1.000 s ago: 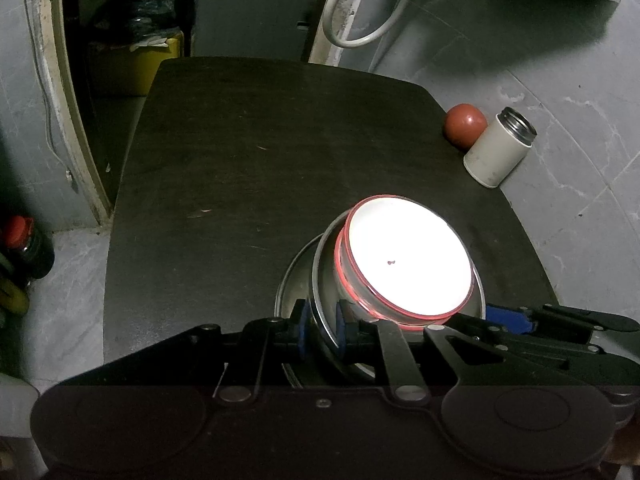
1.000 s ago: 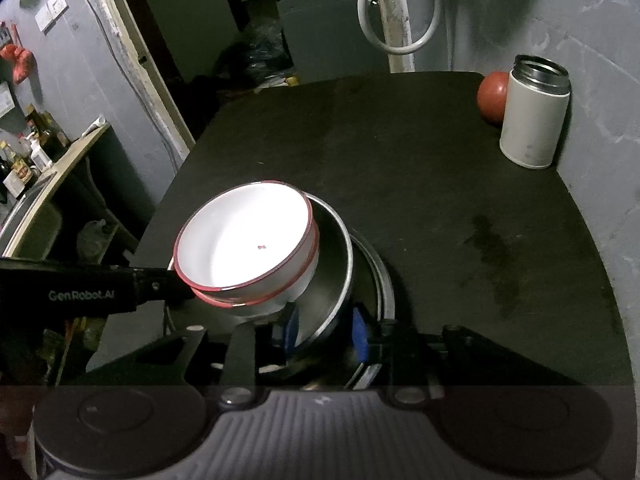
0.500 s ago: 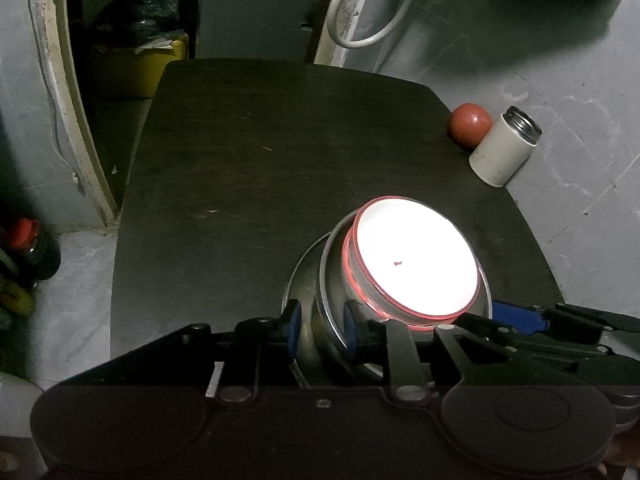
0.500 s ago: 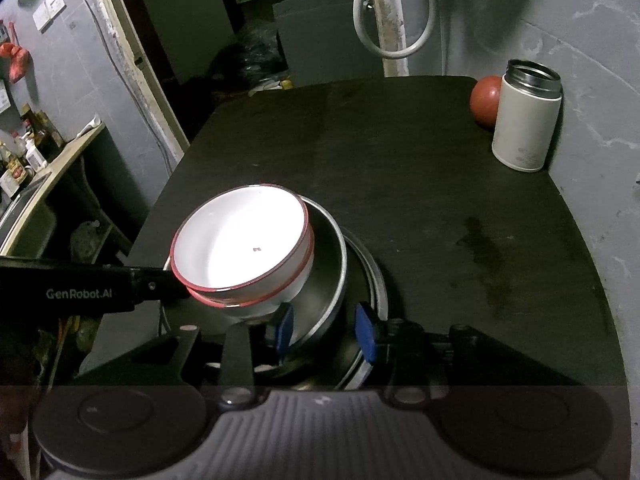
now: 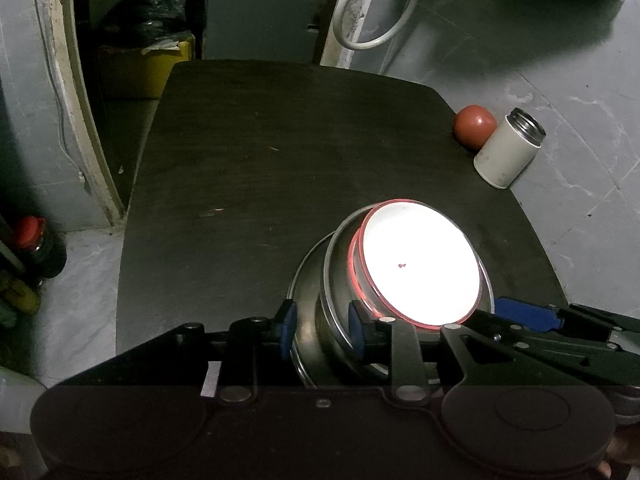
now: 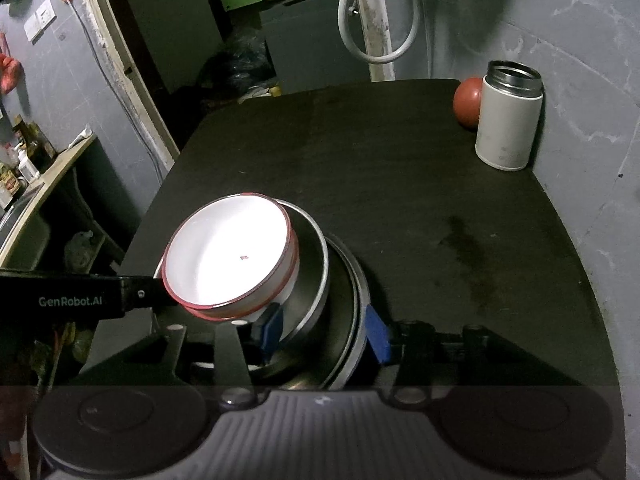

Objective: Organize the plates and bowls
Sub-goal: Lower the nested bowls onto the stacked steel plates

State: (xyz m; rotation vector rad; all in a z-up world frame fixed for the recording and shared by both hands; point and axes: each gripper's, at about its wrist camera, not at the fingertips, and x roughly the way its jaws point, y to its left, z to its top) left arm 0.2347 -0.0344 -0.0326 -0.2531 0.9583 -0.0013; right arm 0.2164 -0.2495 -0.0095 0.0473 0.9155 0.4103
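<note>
We see two white bowls with red rims (image 6: 228, 258) nested one in the other, mouths tilted up, sitting inside a steel bowl (image 6: 310, 276) that in turn rests on a steel plate (image 6: 356, 300). The stack lies at the lower middle of the right wrist view, near the close edge of the dark table (image 6: 400, 184); in the left wrist view the white bowls (image 5: 416, 264) are at lower right of centre.

We find the left gripper (image 5: 322, 328) with its blue pads set apart on either side of the steel rims (image 5: 320, 316), not pressed on them. The right gripper (image 6: 326, 330) is likewise spread, one pad inside the steel bowl, the other outside the plate's edge.

At the upper right of both views stands an upright white steel canister (image 6: 508, 120), mouth uncovered, with a red ball (image 6: 467, 101) just beside it. A grey hose (image 6: 380, 12) loops above the table's far edge.
</note>
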